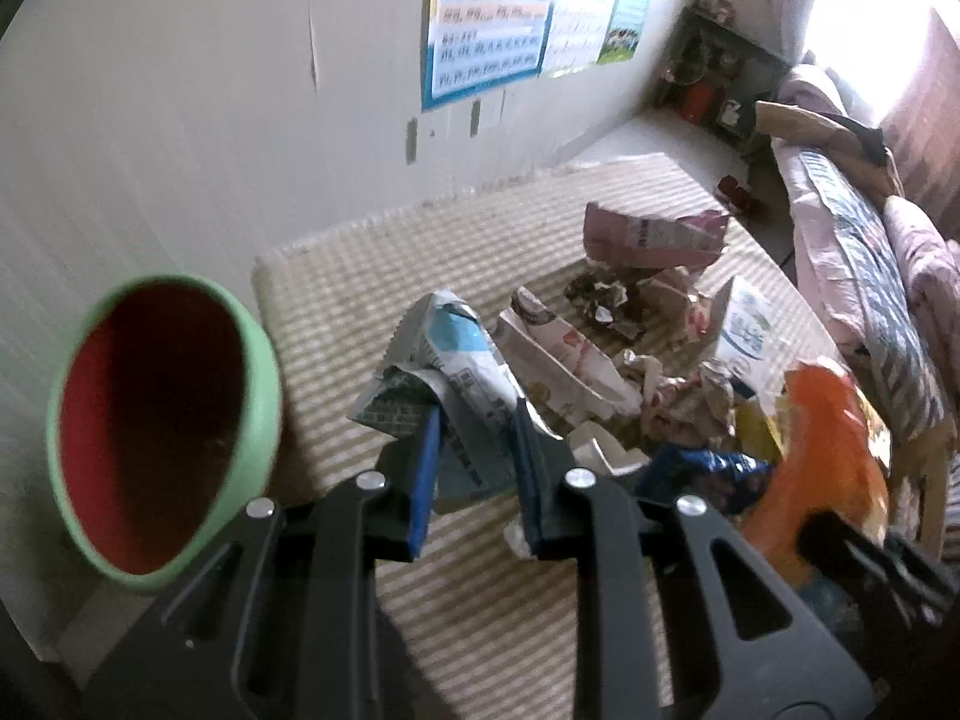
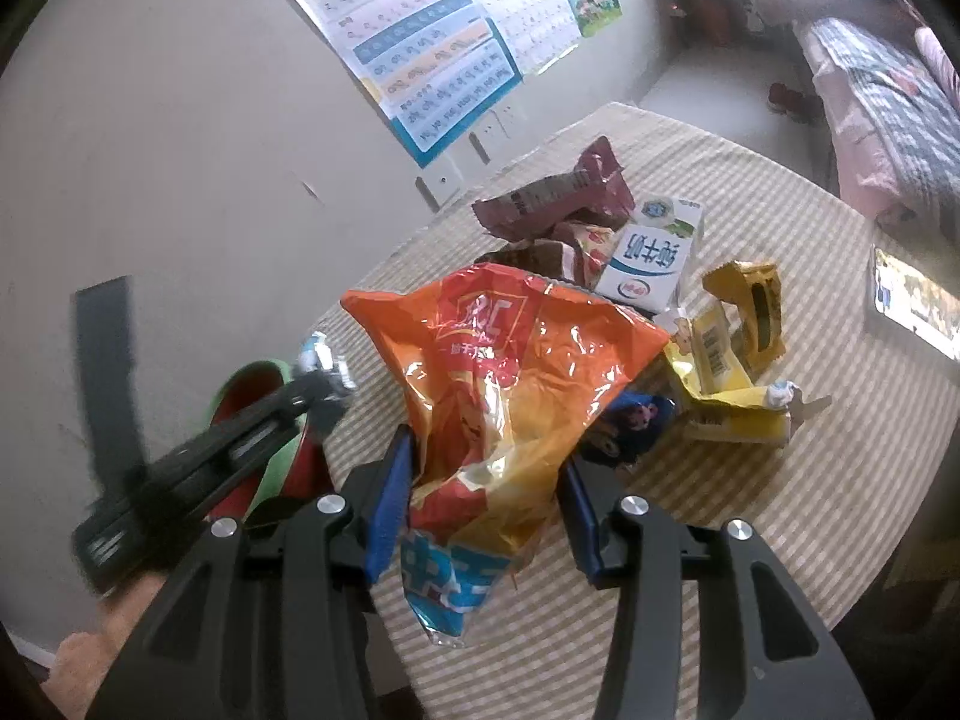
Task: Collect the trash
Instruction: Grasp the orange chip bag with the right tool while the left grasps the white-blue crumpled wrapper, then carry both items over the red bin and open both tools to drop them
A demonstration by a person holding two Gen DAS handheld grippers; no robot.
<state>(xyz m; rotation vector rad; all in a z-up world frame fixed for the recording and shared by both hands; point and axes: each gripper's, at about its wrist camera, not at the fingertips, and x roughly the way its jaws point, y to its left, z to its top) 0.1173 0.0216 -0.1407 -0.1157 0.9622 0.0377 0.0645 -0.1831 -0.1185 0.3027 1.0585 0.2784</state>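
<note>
You are in the middle of picking up trash from the bench [image 2: 780, 540], and both of your grippers have a piece each. Your left gripper [image 1: 474, 420] is squeezed onto a crumpled blue and white wrapper [image 1: 444, 378], which sticks up between its blue pads. The green bin [image 1: 162, 432] with the red inside is just to the left of that wrapper, with its mouth turned toward you. Your right gripper [image 2: 486, 468] sits around a big orange bag [image 2: 498, 372]. Its pads are fairly wide apart, with the bag bunched between them and looking lifted, so I think it is grasping the bag, but loosely. The orange bag is to the right of the green bin, and the left gripper is between them. The rest of the trash pile [image 2: 648, 264] still lies on the bench beyond the orange bag: a milk carton [image 2: 654, 252], a yellow wrapper [image 2: 726, 372] and a dark red packet [image 2: 558, 192]. Next, I think you should bring the blue and white wrapper over the bin's mouth and let go. Then do the same with the orange bag. It is puffy and slippery, so it may slide out.
</note>
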